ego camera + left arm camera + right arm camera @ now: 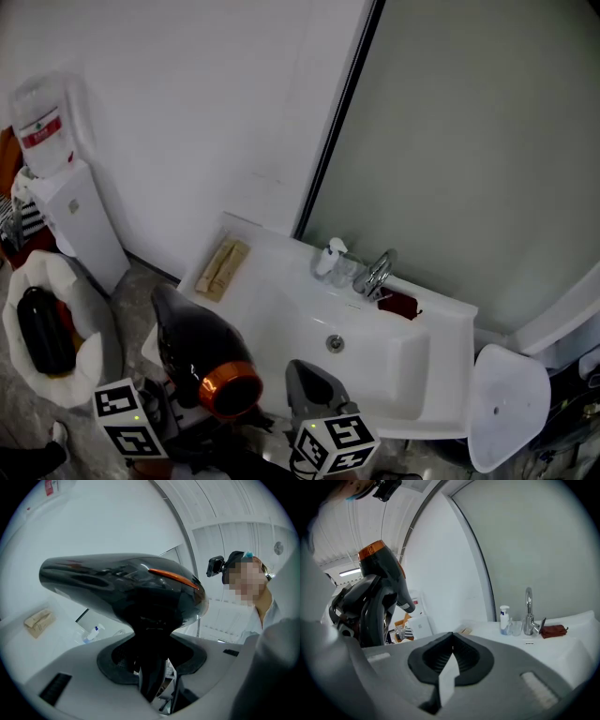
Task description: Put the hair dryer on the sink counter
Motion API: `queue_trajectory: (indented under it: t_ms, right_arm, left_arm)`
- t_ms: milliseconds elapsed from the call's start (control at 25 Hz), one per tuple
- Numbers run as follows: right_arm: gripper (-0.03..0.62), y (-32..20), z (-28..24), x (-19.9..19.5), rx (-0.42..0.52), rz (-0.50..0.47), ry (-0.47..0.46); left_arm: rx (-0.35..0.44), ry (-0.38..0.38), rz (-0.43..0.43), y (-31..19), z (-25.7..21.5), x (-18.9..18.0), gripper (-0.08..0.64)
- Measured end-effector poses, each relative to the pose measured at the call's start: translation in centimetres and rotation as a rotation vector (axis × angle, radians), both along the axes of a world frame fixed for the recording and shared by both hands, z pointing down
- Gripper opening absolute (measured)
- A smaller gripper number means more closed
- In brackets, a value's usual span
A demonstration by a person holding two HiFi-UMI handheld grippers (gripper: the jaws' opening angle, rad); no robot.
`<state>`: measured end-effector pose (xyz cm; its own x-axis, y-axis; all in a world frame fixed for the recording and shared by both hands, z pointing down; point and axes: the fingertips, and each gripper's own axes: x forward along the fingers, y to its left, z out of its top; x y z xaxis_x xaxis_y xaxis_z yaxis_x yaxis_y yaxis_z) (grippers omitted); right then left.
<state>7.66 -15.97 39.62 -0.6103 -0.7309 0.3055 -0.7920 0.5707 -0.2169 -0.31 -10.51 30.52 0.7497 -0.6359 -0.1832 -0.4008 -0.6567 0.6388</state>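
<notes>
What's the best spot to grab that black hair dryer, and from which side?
The handle, taken from its free end, as the left gripper does now: it is a narrow stem the jaws can close across, while the body of the hair dryer is broad, rounded and glossy.

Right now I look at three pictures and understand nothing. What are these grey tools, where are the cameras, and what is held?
A person holds a two-jaw gripper in each hand. One camera sits on the person's head; one rides on each gripper. The left gripper grips a black hair dryer by its handle. The right gripper is shut, empty. On the white sink counter: a folded beige cloth, a pump bottle, a tap, a dark red item.
</notes>
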Motion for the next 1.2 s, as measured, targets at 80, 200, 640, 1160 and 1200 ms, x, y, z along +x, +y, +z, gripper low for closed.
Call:
queue_trajectory:
  t_ms: [80,200,640,1160,1200]
  right_arm:
    - [-0.003,-0.9,0.1,-0.4,-0.004,0.013,0.001]
    - [-0.002,-2.2,0.3,-1.3,-0.013,0.028,0.003]
    - [-0.002,-6.4,0.8,-5.0,-0.035,0.087,0.015]
    - [-0.002,-9.9,1.4,-6.9,-0.052,0.203,0.037]
    - [-0.003,-10.0,1.4,-7.0,-0.053,0.209,0.037]
  left_arm:
    - [-0.004,0.000,0.014,-1.0,0.0,-0.5,0.176]
    - [-0.013,-0.001,0.034,-2.6,0.3,-1.3,0.176]
    - [-0.042,-0.025,0.109,-7.8,1.4,-4.7,0.175]
    - [-0.065,-0.010,0.229,-12.6,2.5,-7.0,0.176]
    - [-0.068,-0.010,0.238,-12.9,2.7,-7.0,0.176]
